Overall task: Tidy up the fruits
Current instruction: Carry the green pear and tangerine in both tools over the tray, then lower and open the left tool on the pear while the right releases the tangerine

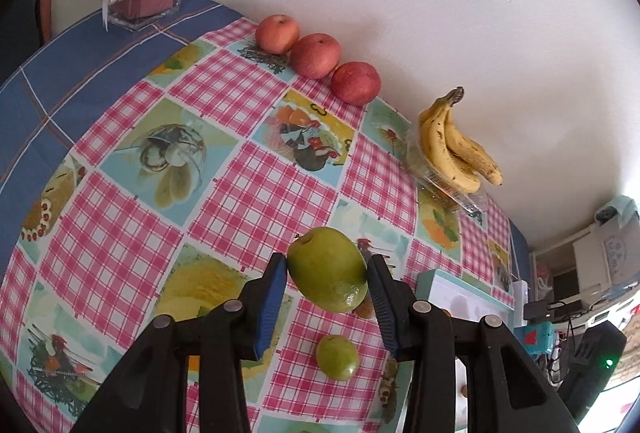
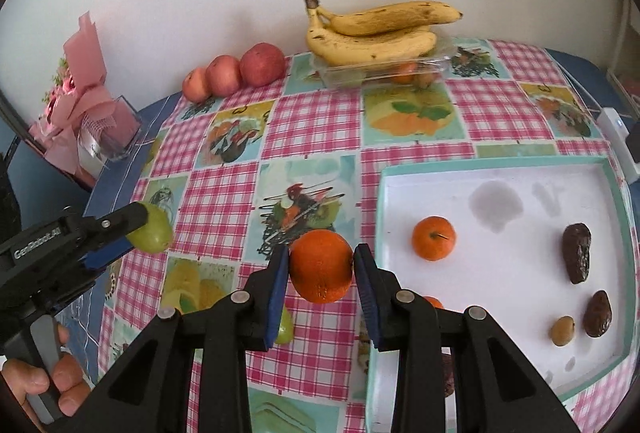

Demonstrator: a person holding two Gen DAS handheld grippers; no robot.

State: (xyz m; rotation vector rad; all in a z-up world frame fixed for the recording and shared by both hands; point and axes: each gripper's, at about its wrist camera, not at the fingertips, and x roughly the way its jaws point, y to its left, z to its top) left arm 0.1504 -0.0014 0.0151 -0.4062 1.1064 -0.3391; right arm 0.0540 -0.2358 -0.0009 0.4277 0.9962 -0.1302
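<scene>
The left gripper [image 1: 327, 275] clamps a green fruit [image 1: 327, 274] between its blue pads, lifted clear of a checked tablecloth [image 1: 224, 161]. A smaller green fruit [image 1: 337, 357] lies on the cloth just beneath, at 6 o'clock from the held one. Three apples [image 1: 316, 55] sit in a touching row along the wall at 12 o'clock, and bananas [image 1: 454, 143] rest on a clear box [image 1: 448, 189] at 2 o'clock. The right gripper [image 2: 322, 267] is closed on an orange [image 2: 321, 265], held above the cloth. At 3 o'clock from it lies a white tray [image 2: 500, 173] holding another orange [image 2: 434, 237], two dark fruits [image 2: 577, 257] and a small brown one [image 2: 562, 330]. A hand [image 2: 60, 381] grips the left gripper's handle at 8 o'clock.
</scene>
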